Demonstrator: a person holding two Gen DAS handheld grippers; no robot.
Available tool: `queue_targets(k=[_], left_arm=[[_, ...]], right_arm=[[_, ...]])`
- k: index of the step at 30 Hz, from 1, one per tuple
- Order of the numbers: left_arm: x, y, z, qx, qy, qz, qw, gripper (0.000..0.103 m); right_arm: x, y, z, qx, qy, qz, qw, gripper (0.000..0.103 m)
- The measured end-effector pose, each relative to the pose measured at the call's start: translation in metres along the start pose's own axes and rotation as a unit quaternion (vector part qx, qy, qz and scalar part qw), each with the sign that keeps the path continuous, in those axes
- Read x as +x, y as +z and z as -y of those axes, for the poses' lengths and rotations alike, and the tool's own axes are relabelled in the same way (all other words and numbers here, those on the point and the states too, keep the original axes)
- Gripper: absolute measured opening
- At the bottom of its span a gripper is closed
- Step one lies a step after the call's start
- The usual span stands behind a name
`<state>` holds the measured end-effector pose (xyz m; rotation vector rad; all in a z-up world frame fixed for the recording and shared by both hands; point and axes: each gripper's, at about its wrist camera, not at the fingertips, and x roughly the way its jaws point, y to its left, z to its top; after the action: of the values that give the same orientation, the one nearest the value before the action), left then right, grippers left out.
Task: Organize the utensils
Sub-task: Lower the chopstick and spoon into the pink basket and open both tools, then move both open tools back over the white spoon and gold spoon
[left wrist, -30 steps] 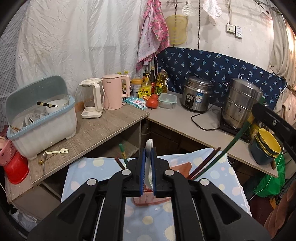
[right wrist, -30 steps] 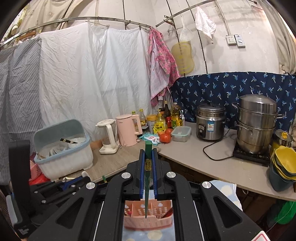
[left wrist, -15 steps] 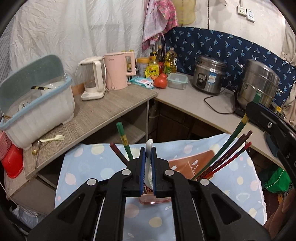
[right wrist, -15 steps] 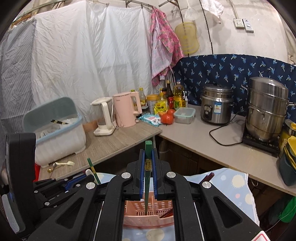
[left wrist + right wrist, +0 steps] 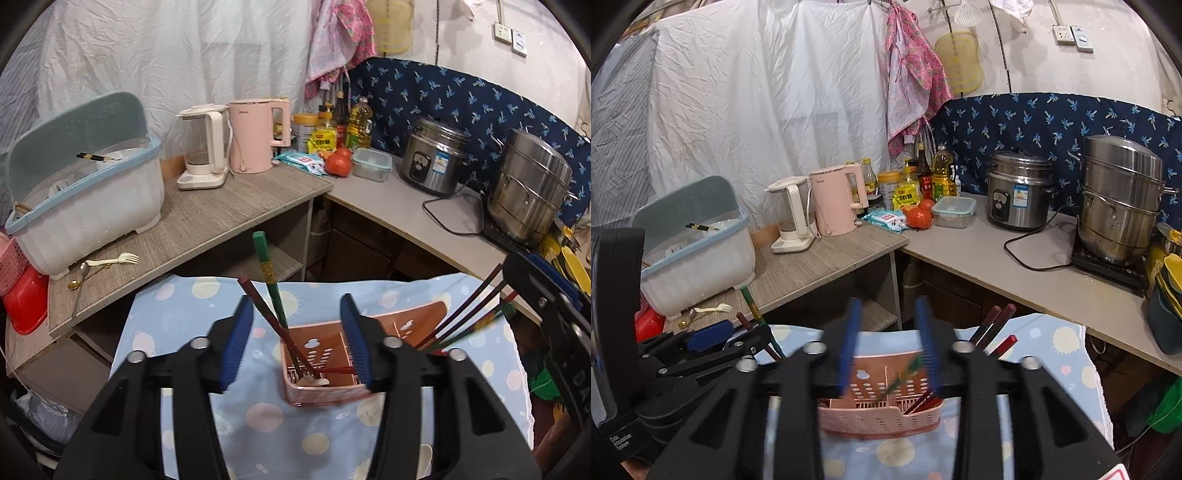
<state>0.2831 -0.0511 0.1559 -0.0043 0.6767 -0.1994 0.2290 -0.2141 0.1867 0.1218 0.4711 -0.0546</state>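
A pink slotted utensil basket (image 5: 325,384) (image 5: 879,410) stands on a blue dotted cloth (image 5: 184,332). My left gripper (image 5: 297,339) is open just above it; a white spoon (image 5: 314,380) lies in the basket's left part beside a green chopstick (image 5: 267,273) and a dark red one (image 5: 258,302). My right gripper (image 5: 888,343) is open above the basket; a green chopstick (image 5: 905,373), blurred, leans in the basket's right part with several red chopsticks (image 5: 991,325).
A grey counter (image 5: 207,229) holds a white dish box (image 5: 85,206), a fork and spoon (image 5: 107,262), two kettles (image 5: 229,140), bottles, tomatoes, a rice cooker (image 5: 432,162) and a steel steamer pot (image 5: 528,199). Red and pink baskets stand at far left.
Both grippers have opened. The white spoon left my left gripper and now lies in the basket. The green chopstick left my right gripper and is in the basket.
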Motion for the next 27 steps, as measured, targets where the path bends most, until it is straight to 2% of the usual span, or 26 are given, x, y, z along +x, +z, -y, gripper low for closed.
queue_targets(k=[9,27], left_arm=[[-0.017,-0.008,-0.005,-0.005,0.000,0.003,1.0000,0.049],[-0.063,-0.064,0.011,0.007,-0.010,-0.007,0.9999,0.048]], right_arm=[[-0.028,-0.004,0.005,0.000,-0.006,0.012,1.000,0.041],[-0.075,-0.073,0.008,0.003,-0.014,-0.026,1.000,0.041]])
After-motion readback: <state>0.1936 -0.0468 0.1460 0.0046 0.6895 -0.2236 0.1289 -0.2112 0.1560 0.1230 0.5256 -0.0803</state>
